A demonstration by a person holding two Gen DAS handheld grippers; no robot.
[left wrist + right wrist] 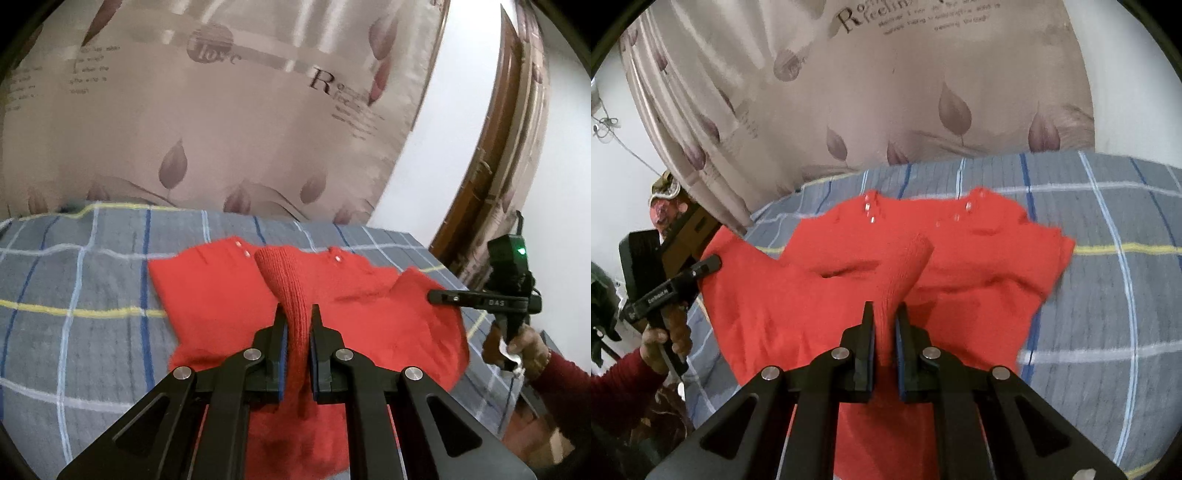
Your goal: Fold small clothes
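Note:
A small red knit sweater (221, 295) lies on a grey plaid bedcover (74, 295); it also shows in the right wrist view (979, 266). My left gripper (298, 314) is shut on a ribbed sleeve cuff (284, 277) of the sweater, which stands up between its fingers. My right gripper (885, 310) is shut on the other ribbed cuff (905, 262). Each gripper appears in the other's view, at the sweater's side edge: the right gripper (436, 296) and the left gripper (714, 263). Small shiny beads (871, 210) dot the sweater's far edge.
A beige curtain (221, 110) with leaf prints and lettering hangs behind the bed. A wooden door frame (491, 166) and white wall stand at the right. The plaid bedcover (1108, 295) extends around the sweater.

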